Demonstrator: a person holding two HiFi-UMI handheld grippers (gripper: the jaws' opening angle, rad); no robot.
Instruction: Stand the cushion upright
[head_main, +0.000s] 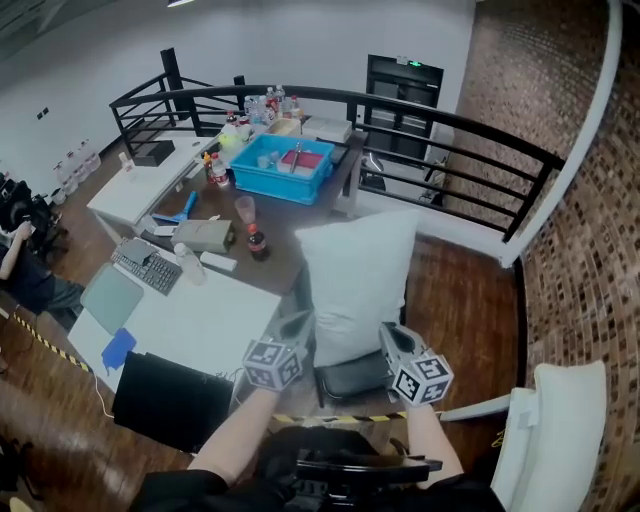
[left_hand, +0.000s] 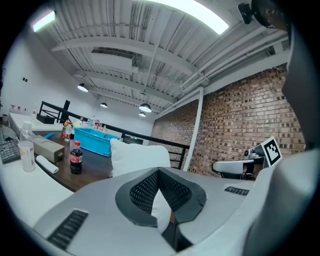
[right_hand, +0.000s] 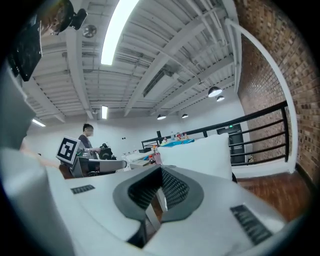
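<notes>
the cushion (head_main: 355, 275) stands nearly upright over the black chair seat (head_main: 350, 378), lower corners pinched in the closed fingers of the left gripper (head_main: 298, 328) and right gripper (head_main: 392, 338). the lift looks almost done; next, settle its bottom edge on the seat, then release.

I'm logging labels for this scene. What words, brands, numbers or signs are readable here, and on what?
No text reads clearly.
Green sign above the door: too small.
Red label on the cola bottle: blurred.
Marker cubes: square patterns only, no letters.
On the cushion: no print.
</notes>
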